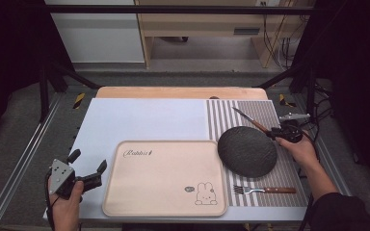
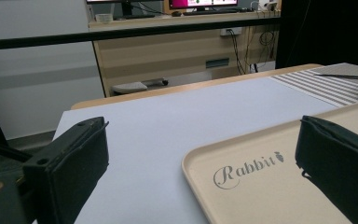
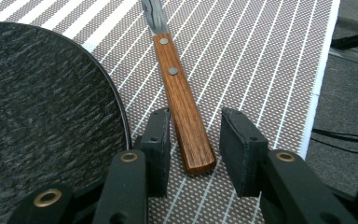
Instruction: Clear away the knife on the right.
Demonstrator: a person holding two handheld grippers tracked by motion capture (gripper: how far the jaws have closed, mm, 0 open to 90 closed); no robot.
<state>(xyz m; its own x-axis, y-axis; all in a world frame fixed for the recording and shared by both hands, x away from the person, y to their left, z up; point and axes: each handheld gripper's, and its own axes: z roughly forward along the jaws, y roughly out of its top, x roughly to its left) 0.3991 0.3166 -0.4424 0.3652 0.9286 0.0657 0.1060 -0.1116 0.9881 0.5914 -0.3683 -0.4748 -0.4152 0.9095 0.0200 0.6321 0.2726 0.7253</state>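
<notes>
Right gripper (image 3: 193, 140): your two black pads stand either side of the butt of the knife handle (image 3: 184, 107), parted; a gap shows on each side, widest at the right pad, so nothing is clamped yet.
Knife (image 1: 250, 121): it lies flat on the striped mat (image 1: 270, 113), just beside the far right rim of the dark plate (image 1: 247, 151).
Long axis: the handle runs straight out ahead of your jaws, blade pointing away; you are lined up with it.
Nearer hand: your right, by judgement the one to close and lift.
Left gripper (image 1: 84, 168): jaws wide apart and empty at the beige tray (image 1: 164, 207), well apart from the knife.
Fork (image 1: 265, 190): lies untouched at the mat's near edge.
</notes>
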